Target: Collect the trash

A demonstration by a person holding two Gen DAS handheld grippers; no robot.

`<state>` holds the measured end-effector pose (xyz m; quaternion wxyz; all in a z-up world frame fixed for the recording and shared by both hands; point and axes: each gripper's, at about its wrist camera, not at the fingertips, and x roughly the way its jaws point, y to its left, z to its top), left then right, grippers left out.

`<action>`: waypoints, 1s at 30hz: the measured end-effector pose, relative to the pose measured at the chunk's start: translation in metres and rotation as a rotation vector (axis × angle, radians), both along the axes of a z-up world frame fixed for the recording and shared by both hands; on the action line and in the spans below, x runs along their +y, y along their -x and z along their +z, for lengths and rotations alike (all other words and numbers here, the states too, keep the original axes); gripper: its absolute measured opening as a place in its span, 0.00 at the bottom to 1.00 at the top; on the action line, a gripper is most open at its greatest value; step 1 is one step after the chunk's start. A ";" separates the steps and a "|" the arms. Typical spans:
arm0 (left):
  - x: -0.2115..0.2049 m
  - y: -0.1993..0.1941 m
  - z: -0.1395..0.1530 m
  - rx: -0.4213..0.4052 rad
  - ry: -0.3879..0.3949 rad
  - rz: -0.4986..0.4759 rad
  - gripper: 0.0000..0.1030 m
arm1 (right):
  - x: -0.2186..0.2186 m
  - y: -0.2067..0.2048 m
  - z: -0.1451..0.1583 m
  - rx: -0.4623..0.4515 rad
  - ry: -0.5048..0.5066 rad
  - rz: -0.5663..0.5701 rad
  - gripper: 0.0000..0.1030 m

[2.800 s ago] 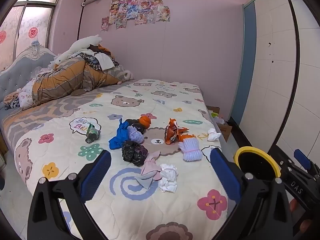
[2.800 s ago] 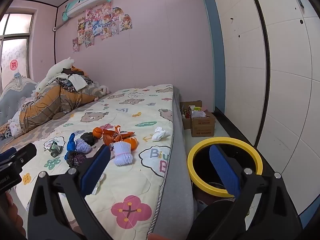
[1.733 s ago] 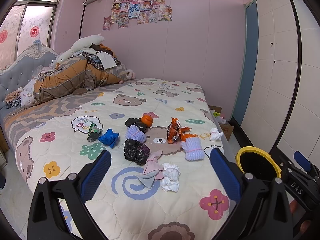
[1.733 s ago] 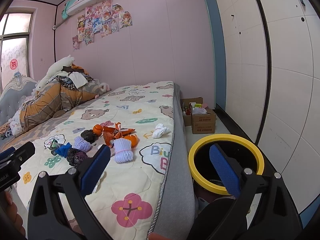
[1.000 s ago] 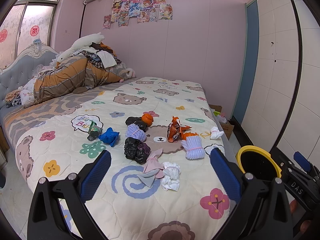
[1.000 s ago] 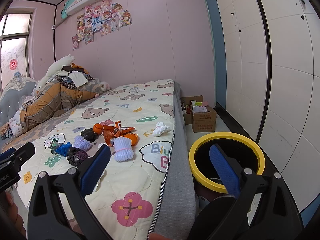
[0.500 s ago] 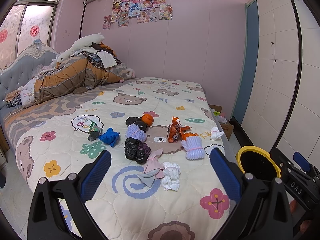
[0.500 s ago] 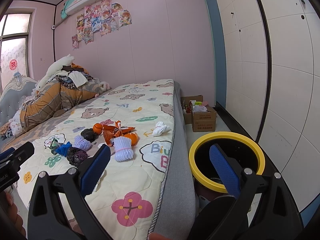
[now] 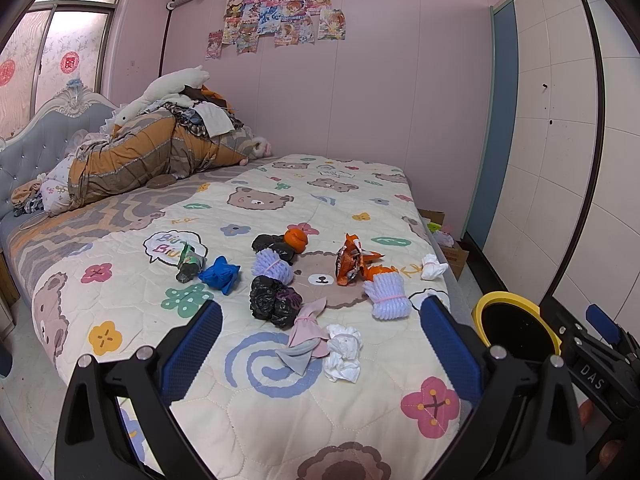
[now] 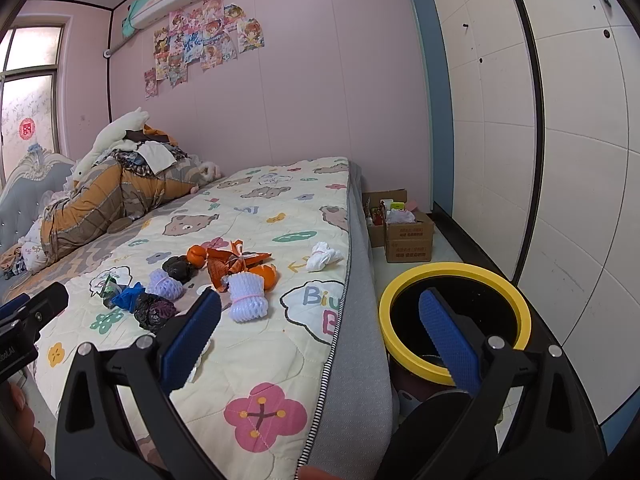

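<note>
both claws, the left gripper (image 9: 320, 344) and right gripper (image 10: 320, 338), hang released above the bed (image 9: 120, 248), where scattered trash (image 9: 276, 302) lies near its foot edge, beside the yellow-rimmed bin (image 10: 456, 320).

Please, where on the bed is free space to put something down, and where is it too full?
Free: the quilt between the left gripper and the white tissue, and the far half, from the orange to the wall. Also the strip between the green wrapper and the bedding pile. Crowded: the middle, around the black bag and foam net.
</note>
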<state>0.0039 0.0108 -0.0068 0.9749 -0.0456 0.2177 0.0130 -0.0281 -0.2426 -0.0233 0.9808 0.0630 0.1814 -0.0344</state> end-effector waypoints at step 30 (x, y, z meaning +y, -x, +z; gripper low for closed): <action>0.064 -0.062 -0.038 0.122 0.107 -0.006 0.93 | -0.026 -0.109 -0.035 0.237 -0.034 0.089 0.93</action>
